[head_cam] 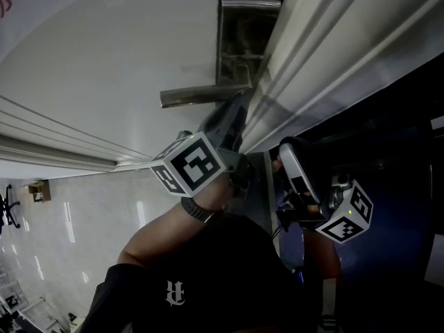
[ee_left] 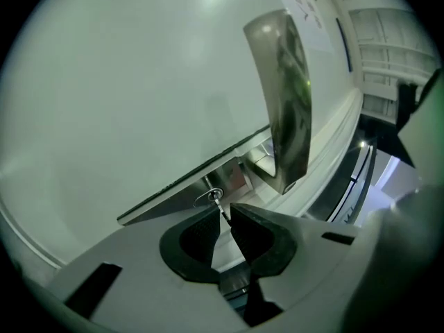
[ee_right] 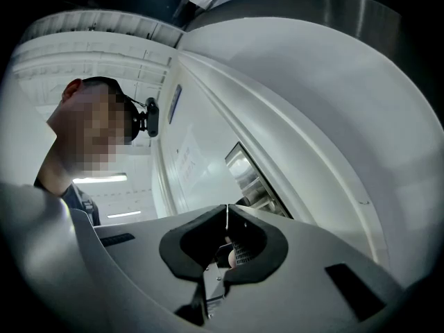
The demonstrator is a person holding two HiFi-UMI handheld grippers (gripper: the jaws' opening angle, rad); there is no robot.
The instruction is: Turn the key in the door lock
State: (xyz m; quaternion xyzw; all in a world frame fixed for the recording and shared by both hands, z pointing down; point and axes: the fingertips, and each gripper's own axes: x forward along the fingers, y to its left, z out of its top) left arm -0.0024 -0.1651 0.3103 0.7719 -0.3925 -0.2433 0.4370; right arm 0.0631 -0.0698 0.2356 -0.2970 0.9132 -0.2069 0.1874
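On the white door (head_cam: 104, 54) a steel lock plate (head_cam: 246, 40) carries a lever handle (head_cam: 201, 96). My left gripper (head_cam: 232, 120) reaches up to the plate just below the lever. In the left gripper view the jaws (ee_left: 224, 214) pinch a thin key (ee_left: 220, 205) that sits in the round lock cylinder (ee_left: 211, 196), under the big handle (ee_left: 291, 103). My right gripper (head_cam: 288, 148) hangs back from the door on the right. Its jaws (ee_right: 226, 214) are shut with nothing between them.
The white door frame (head_cam: 333, 54) runs diagonally right of the plate, with a dark opening (head_cam: 395, 151) beyond it. A person's arm and dark sleeve (head_cam: 208, 269) fill the lower middle of the head view. A pale tiled floor (head_cam: 62, 227) shows at lower left.
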